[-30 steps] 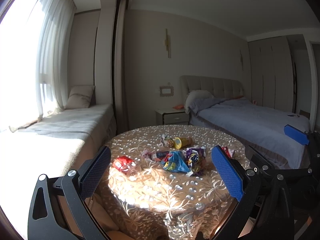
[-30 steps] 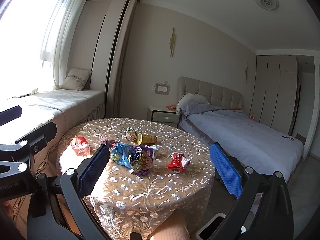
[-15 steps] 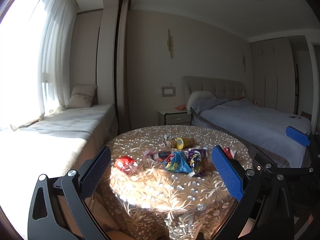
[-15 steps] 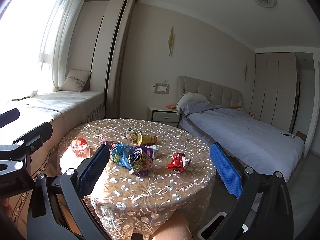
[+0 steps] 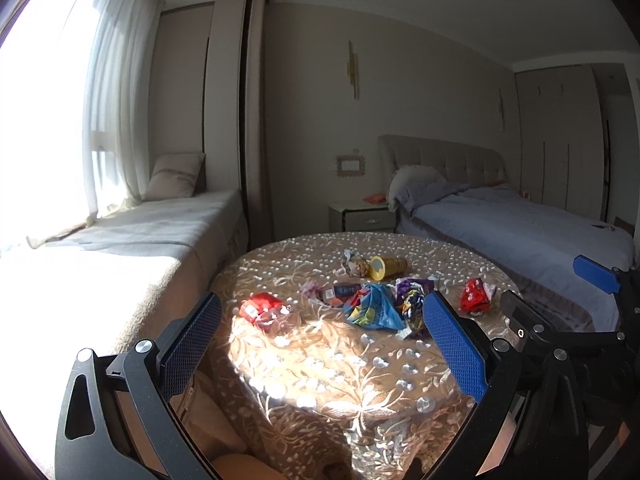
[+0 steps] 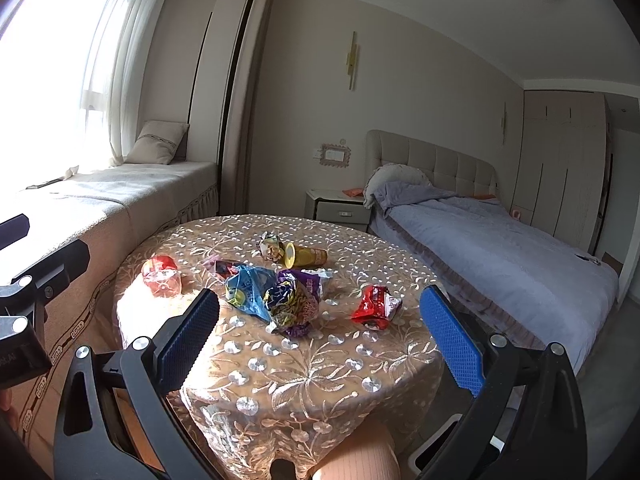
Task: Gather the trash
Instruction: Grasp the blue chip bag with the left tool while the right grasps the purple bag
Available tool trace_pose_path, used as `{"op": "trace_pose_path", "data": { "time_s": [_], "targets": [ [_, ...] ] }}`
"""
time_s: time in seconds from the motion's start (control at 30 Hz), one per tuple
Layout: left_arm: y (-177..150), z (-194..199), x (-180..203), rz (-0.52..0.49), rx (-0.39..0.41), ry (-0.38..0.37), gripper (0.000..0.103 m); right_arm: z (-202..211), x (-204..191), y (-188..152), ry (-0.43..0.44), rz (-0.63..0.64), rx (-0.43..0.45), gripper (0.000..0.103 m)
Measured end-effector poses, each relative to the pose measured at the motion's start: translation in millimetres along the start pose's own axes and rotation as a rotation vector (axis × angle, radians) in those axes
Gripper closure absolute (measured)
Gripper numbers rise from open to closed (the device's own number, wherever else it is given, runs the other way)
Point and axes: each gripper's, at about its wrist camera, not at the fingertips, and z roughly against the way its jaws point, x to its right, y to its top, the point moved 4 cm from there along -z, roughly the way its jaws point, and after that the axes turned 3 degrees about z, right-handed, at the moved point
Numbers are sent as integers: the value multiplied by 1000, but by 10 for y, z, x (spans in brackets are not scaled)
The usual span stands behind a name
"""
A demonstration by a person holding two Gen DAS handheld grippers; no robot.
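Nothing collected yet as far as can be judged: all the trash sits on the round table with beige embroidered sequinned cloth (image 6: 304,368). Left gripper (image 5: 320,344) has jaws wide apart and empty, short of the table's near edge; right gripper (image 6: 320,336) the same, apart, holding nothing. Trash on the cloth: crumpled red wrapper (image 5: 264,310) near left in a sun patch, blue foil snack bag (image 5: 374,312) and purple crumpled wrapper (image 5: 412,308) touching at centre, yellow cylindrical tube lying on its side (image 5: 386,266) at the far side just beside a small crumpled pale wrapper (image 5: 354,265), and a red foil packet (image 6: 376,306) alone to the right. All pieces left to pick. The right wrist view shows a white bin corner (image 6: 440,444) low right on the floor, likely the drop spot; the left view doesn't show it. The left view shows a dark flat packet (image 5: 340,292) behind the blue bag more clearly.
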Motion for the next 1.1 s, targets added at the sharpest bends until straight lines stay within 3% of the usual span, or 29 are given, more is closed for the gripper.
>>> {"op": "trace_pose_path", "data": {
  "time_s": [0.33,0.47,0.6,0.8,1.0,1.1],
  "targets": [
    [-271,-617,24,-40,-116,14,5,-658,65,-246,50,-23,-106,3],
    [-350,-929,55,-38,-177,-17,5,-959,116,-321,80,-52,-154,3],
    [-349,-1230,150,-104,-152,-23,5,-1266,121,-323,128,-59,-202,3],
    [-373,-1833,340,-194,-173,-113,5,-1818,197,-111,258,-120,-299,3],
    [-406,-2350,559,-269,-230,-199,5,-2385,195,-133,346,-184,-435,3],
    [-430,-2559,665,-264,-280,-306,5,-2612,173,-247,384,-216,-512,3]
  ]
}}
